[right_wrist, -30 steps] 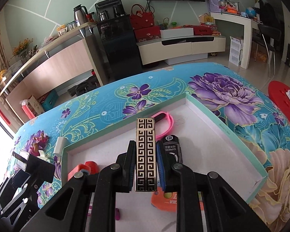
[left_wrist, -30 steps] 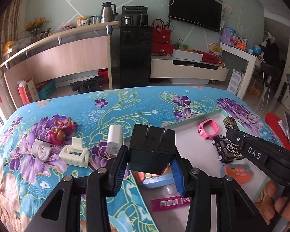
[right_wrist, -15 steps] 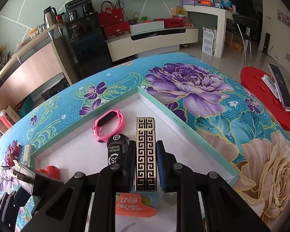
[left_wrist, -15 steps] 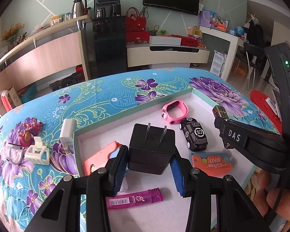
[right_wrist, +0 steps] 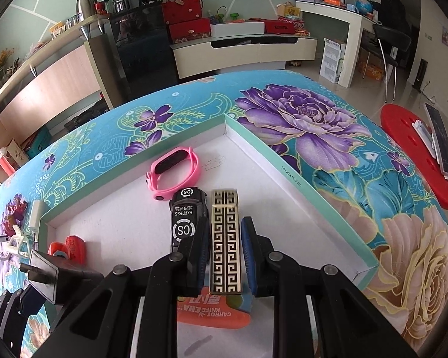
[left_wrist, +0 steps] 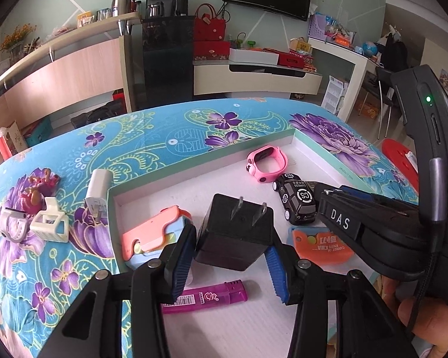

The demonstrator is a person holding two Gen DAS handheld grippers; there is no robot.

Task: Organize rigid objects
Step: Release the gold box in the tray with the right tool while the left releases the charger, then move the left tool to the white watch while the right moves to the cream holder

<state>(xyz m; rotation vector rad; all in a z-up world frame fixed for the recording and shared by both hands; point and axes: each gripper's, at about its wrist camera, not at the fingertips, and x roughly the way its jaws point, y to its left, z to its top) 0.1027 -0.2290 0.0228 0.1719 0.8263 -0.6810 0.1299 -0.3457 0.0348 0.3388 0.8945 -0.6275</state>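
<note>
Both tongs sit over the white tray (right_wrist: 289, 170): left tongs (left_wrist: 230, 256) spread, plug (left_wrist: 234, 232) loose between them, prongs pointing away; right tongs (right_wrist: 225, 253) spread around the lighter (right_wrist: 225, 238), long axis along the fingers, toy car (right_wrist: 186, 220) just left.

black plug adapter (left_wrist: 234, 232): two prongs up and away, between blue pads over the white tray (left_wrist: 164, 179) floor | patterned gold-black lighter (right_wrist: 225, 241): lengthwise in tray, beside black toy car (right_wrist: 188, 220) | pink watch (right_wrist: 174, 173): near far wall | orange carrot knife (left_wrist: 319, 243), magenta lighter (left_wrist: 206, 296): flat in tray
</note>
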